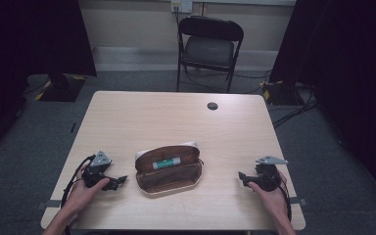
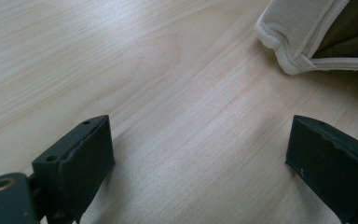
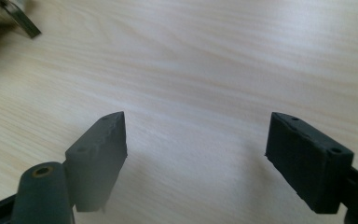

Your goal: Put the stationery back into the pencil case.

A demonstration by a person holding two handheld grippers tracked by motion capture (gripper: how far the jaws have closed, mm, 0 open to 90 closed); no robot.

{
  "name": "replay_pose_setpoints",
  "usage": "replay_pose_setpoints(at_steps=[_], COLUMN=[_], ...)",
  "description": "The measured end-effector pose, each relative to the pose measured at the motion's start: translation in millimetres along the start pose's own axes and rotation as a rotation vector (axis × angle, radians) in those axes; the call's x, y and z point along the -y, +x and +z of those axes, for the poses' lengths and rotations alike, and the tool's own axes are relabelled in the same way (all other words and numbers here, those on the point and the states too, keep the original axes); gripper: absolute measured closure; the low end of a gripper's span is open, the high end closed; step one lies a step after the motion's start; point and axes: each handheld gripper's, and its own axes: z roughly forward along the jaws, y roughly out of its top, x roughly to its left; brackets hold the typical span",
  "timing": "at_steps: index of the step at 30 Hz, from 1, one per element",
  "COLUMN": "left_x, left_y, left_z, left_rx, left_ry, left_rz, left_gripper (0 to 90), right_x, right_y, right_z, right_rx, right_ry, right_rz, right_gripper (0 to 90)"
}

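Jaws wide and empty on both the left gripper (image 1: pixel 119 181) and right gripper (image 1: pixel 243 177), flanking an open glasses case (image 1: pixel 169 169).

High view: fixed cam above near edge, looks fwd and down over whole table (image 1: pixel 176 117). Left gripper view: low, close to wood, case (image 2: pixel 307 37) corner upper right. Right gripper view: same low angle, case edge (image 3: pixel 9 14) upper left. All share tabletop w/ case.

Right tongs (image 3: pixel 196 154) gaping – bare table (image 3: pixel 214 60) beneath.
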Motion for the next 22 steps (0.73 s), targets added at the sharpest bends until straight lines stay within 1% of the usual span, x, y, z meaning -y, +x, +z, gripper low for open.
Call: replay_pose_setpoints(at_steps=[1, 3, 4, 6, 7, 8, 9, 10, 12, 13, 14, 15, 16, 22], left_x=[0.0, 0.0, 0.0, 0.0, 0.0, 0.0, 0.1, 0.1, 0.0, 0.0, 0.0, 0.0, 0.0, 0.0], left_y=[-0.1, 0.0, 0.0, 0.1, 0.1, 0.0, -0.1, -0.1, 0.0, 0.0, 0.0, 0.0, 0.1, 0.0], left_z=[0.1, 0.0, 0.0, 0.0, 0.0, 0.1, 0.1, 0.1, 0.1, 0.1, 0.0, 0.1, -0.1, 0.0], left_rx=[0.002, 0.0, 0.0, -0.001, -0.001, 0.002, 0.002, 0.002, 0.002, 0.002, 0.0, 0.002, -0.001, 0.0], left_ry=[0.0, 0.0, 0.0, 0.0, 0.0, 0.001, 0.0, 0.0, 0.001, 0.001, 0.001, 0.001, 0.001, 0.001], left_rz=[-0.002, 0.0, 0.0, 0.001, 0.001, -0.001, -0.002, -0.002, -0.001, -0.001, 0.001, -0.001, 0.001, 0.001], left_gripper=[6.9, 6.9, 6.9, 6.9, 6.9, 6.9, 6.9, 6.9, 6.9, 6.9, 6.9, 6.9, 6.9, 6.9], right_x=[1.5, 4.1, 4.1, 5.7, 6.3, 6.3, 6.8, 6.8, 10.0, 10.0, 13.5, 13.5, 14.6, 14.7], right_y=[-1.0, -2.9, -2.9, -5.6, -7.0, -7.0, -8.1, -8.1, -9.0, -9.0, -10.0, -10.0, -10.7, -10.8], right_z=[0.5, 1.4, 1.4, 2.8, 3.4, 3.4, 3.7, 3.7, 4.7, 4.7, 5.6, 5.6, 5.9, 5.8], right_rx=[0.003, 0.018, 0.018, 0.052, 0.069, 0.069, 0.093, 0.093, 0.101, 0.101, 0.098, 0.098, 0.095, 0.1], right_ry=[0.012, 0.02, 0.02, 0.041, 0.045, 0.045, 0.046, 0.046, 0.014, 0.014, -0.021, -0.021, -0.032, -0.032], right_rz=[0.009, 0.008, 0.008, 0.023, 0.021, 0.021, 0.036, 0.036, 0.039, 0.039, 0.035, 0.035, 0.036, 0.039], right_gripper=[19.0, 18.9, 18.9, 16.8, 16.3, 16.3, 15.1, 15.1, 13.4, 13.4, 13.2, 13.2, 13.2, 13.1])
